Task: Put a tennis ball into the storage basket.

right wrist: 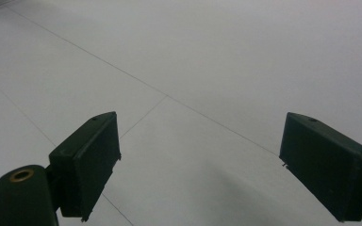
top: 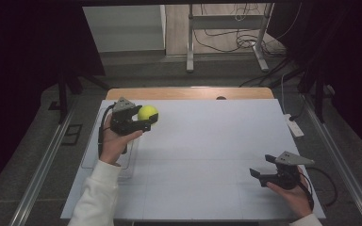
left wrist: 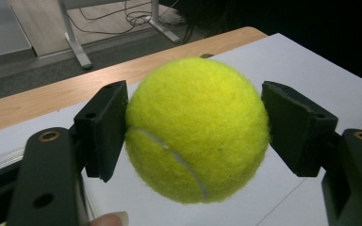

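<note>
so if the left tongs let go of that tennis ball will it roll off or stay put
Likely rolls: the tennis ball is round and the white table looks flat and smooth. Its felt probably grips the left tongs, which pinch it only at its sides, so it seems light and slightly springy.

We see the left hand (top: 114, 141) come up from the lower left in a white sleeve, forearm angled toward the far left part of the table. It carries the left gripper (top: 147, 123) raised, jaws pointing to the right in the high view, grey plate on top. In the left gripper view its two black pads (left wrist: 104, 127) press on either side of the tennis ball (left wrist: 197, 128), which is clear of the surface. A fingertip shows at the bottom edge there.

The right hand (top: 290, 193) sits low at the near right, cable trailing behind. The right gripper (top: 260, 168) points left, jaws spread wide with nothing between the pads (right wrist: 87, 162).
</note>
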Available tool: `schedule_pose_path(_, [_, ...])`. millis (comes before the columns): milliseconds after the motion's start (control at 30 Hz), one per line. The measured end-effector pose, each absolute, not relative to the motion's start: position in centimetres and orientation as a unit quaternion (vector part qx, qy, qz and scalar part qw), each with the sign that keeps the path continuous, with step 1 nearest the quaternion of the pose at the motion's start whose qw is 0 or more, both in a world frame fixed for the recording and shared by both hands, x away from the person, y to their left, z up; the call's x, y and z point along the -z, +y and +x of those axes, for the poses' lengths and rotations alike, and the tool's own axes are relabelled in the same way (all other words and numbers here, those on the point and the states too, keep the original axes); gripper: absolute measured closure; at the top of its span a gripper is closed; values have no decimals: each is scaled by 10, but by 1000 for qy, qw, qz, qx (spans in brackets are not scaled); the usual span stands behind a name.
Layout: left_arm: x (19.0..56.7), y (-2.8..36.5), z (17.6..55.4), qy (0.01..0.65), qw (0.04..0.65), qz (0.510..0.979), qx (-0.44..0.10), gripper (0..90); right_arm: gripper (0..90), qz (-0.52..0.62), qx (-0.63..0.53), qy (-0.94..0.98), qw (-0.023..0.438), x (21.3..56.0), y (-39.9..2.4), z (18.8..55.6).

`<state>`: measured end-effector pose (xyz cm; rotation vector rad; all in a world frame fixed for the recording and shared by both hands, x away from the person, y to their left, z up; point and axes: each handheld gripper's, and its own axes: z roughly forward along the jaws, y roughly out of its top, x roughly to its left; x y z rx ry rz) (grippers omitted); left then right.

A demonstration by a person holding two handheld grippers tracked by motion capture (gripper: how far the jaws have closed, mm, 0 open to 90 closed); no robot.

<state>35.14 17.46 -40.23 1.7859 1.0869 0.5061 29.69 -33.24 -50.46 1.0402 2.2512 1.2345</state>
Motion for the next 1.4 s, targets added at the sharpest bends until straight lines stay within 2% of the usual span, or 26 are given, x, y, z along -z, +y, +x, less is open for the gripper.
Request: schedule_pose_path(1400, [417, 218, 349, 498, 433, 718, -223, 279, 130, 369, -438, 798, 186, 504, -333, 297])
